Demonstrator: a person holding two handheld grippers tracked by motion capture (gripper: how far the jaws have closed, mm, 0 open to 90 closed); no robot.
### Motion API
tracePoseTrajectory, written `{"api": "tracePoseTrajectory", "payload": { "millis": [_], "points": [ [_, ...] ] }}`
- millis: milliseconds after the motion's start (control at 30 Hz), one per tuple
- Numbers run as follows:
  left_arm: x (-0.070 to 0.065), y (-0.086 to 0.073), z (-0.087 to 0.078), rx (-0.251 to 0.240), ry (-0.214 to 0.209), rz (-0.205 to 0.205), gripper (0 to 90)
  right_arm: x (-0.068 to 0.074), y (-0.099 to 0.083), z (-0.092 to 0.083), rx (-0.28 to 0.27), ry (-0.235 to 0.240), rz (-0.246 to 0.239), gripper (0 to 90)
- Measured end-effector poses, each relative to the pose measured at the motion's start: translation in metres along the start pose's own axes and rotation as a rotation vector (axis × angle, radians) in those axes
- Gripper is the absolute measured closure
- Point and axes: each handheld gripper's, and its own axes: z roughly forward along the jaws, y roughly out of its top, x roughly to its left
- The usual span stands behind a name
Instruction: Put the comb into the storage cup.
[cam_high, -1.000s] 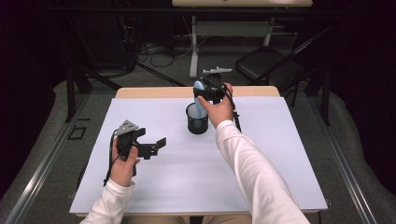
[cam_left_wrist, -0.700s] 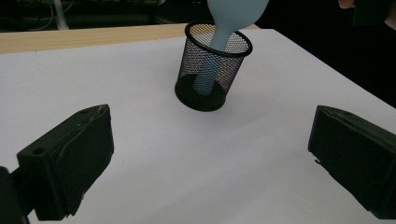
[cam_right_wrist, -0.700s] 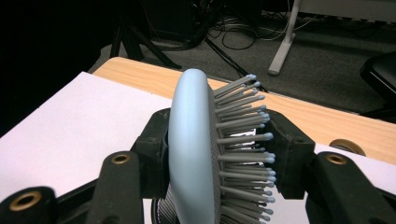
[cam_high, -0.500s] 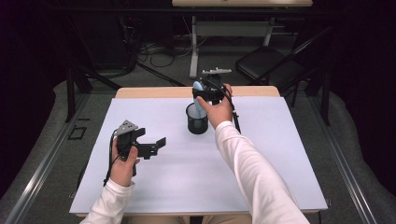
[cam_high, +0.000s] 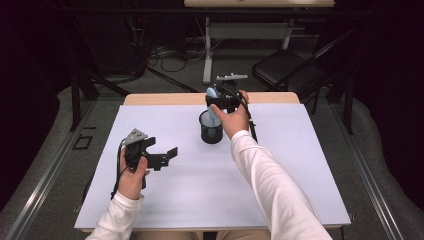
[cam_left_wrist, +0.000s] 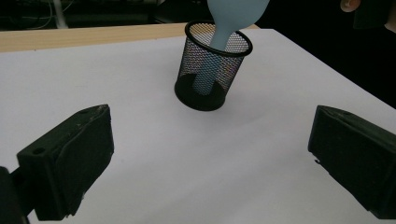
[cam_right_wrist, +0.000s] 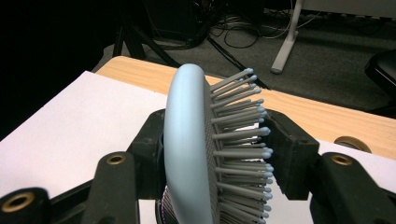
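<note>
A light blue hairbrush stands upright with its handle down inside a black mesh cup at the back middle of the white table. My right gripper is shut on the brush head, one jaw on its smooth back and the other on the bristle tips. Seen from the high view, the right gripper hangs just above the cup. My left gripper rests low at the table's left, open and holding nothing. In the left gripper view, that left gripper faces the cup and the brush.
The table's bare wooden back edge runs behind the cup. A black chair and a desk leg stand on the floor beyond it. The right gripper's cable trails across the table beside the forearm.
My right gripper has eased slightly down and to the left with the brush over the cup. The left gripper has stayed put.
</note>
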Motion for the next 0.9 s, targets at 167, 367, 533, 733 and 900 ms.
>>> {"api": "tracePoseTrajectory", "payload": {
  "millis": [167, 367, 533, 733, 900],
  "points": [
    [-0.0001, 0.0001, -0.0007, 0.000, 0.001, -0.001, 0.4, 0.0004, 0.0000, -0.0002, -0.001, -0.004, -0.001, 45.0],
    [0.0003, 0.0000, -0.0009, -0.001, 0.000, -0.002, 0.4, 0.0012, -0.0002, 0.0000, -0.002, -0.005, -0.006, 45.0],
    [0.0005, 0.0000, -0.0010, 0.000, 0.000, -0.003, 0.4, 0.0009, -0.0001, 0.0002, -0.003, -0.006, -0.003, 45.1],
    [0.0008, -0.0002, -0.0009, -0.002, -0.001, -0.006, 0.4, 0.0001, 0.0000, 0.0002, -0.004, -0.005, 0.002, 44.4],
    [0.0012, -0.0002, -0.0012, -0.001, -0.005, -0.009, 0.4, 0.0012, -0.0005, 0.0009, 0.004, -0.003, 0.006, 39.7]
  ]
}}
